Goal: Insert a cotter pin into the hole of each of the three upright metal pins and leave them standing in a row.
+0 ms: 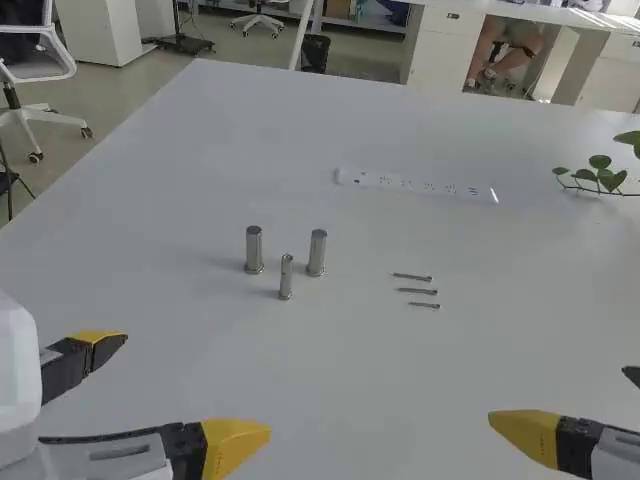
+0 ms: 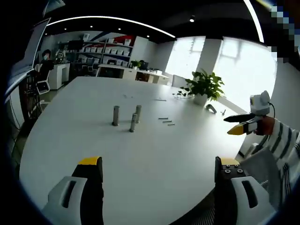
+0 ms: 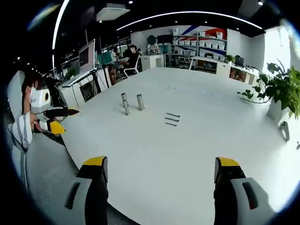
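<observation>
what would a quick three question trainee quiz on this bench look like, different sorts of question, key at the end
1. Multiple choice: how many cotter pins lie on the table beside the upright metal pins? A two, B three, C four.
2. True or false: one of the cotter pins is already pushed through one of the metal pins.
3. Fill in the missing word: the left gripper is empty and its jaws stand ____.

Key: 1 B. 2 false, since all three cotter pins lie loose on the table, apart from the metal pins. 3 open.
</observation>
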### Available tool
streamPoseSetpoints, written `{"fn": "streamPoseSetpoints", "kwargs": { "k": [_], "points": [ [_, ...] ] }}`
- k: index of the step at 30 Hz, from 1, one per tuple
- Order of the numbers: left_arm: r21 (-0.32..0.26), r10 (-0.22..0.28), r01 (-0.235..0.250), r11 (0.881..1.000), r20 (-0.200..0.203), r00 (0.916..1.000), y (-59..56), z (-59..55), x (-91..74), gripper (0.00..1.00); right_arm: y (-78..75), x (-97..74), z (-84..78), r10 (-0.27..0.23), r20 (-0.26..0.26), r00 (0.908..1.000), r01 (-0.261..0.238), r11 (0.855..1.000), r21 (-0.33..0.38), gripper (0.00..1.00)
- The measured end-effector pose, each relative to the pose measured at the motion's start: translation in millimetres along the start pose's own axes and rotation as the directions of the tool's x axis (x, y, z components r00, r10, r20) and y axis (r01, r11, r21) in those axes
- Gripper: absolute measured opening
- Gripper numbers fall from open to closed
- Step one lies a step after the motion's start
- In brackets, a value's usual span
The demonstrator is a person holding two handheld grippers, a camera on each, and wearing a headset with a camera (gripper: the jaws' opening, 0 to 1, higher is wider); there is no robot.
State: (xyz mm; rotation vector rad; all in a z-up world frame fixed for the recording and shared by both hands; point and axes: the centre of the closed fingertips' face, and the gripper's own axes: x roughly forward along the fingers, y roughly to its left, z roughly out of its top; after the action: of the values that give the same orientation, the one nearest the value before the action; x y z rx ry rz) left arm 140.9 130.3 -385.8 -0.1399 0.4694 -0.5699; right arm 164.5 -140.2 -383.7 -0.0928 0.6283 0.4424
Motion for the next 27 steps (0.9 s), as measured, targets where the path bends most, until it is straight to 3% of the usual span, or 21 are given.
{"fn": "streamPoseSetpoints", "kwargs": {
  "k": [8, 16, 20, 27],
  "points": [
    [0.006, 0.003, -0.003, 1.000, 0.007, 1.0000, 1.2, 2.4, -1.5, 0.99, -4.3, -9.3, -2.3, -0.018, -0.008, 0.9998, 0.018, 1.000, -0.009, 0.93],
    [0.023, 0.040, -0.040, 0.999, 0.015, 0.9991, 5.7, 6.1, -9.5, 0.99, -7.3, -9.4, -6.3, -0.018, -0.017, 0.9997, 0.018, 1.000, -0.009, 0.92],
    [0.024, 0.031, -0.031, 0.999, 0.012, 0.9995, 5.6, 5.2, -9.8, 0.99, -7.5, -7.4, -10.0, -0.030, -0.005, 0.9995, 0.030, 1.000, 0.004, 0.91],
    [0.050, 0.034, -0.034, 0.998, -0.003, 0.9994, 5.6, 2.2, -6.3, 0.99, -8.5, -4.6, -19.5, -0.030, -0.030, 0.9991, 0.030, 1.000, -0.001, 0.91]
  ]
}}
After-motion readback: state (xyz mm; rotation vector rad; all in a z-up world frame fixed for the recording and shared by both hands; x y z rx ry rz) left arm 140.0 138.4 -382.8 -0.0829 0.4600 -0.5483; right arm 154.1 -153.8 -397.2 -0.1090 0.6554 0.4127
